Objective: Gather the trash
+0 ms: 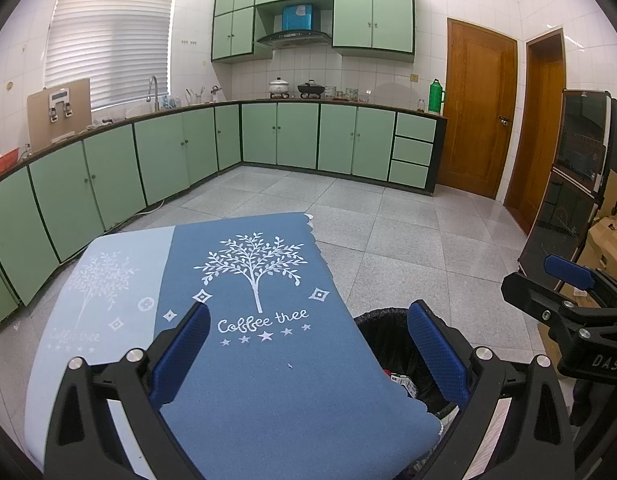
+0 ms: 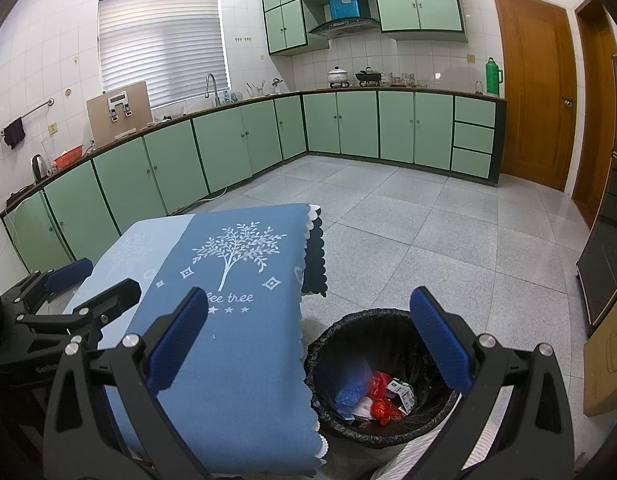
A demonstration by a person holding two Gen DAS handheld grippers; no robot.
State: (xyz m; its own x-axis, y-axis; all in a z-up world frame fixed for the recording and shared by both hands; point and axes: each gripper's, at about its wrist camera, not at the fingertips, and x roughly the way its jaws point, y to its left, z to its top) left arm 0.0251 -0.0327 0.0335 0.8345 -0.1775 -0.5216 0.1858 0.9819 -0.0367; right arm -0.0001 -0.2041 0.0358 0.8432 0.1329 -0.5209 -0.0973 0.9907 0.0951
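A bin lined with a black bag (image 2: 332,408) stands on the floor beside the table. Inside lie a blue wrapper (image 2: 350,394), red wrappers (image 2: 382,408) and a green-and-white carton (image 2: 402,392). My right gripper (image 2: 308,340) is open and empty, above the table edge and the bin. My left gripper (image 1: 308,350) is open and empty above the blue tablecloth (image 1: 264,380); the bin (image 1: 382,338) shows past the cloth's right edge. A tiny white scrap (image 1: 289,366) lies on the cloth; it also shows in the right wrist view (image 2: 213,336).
Green cabinets (image 2: 244,144) run along the left and far walls. Grey tiled floor (image 2: 448,248) lies beyond the table. Wooden doors (image 2: 536,88) are at the back right. A dark cabinet (image 1: 564,184) and cardboard boxes (image 1: 606,248) stand at the right.
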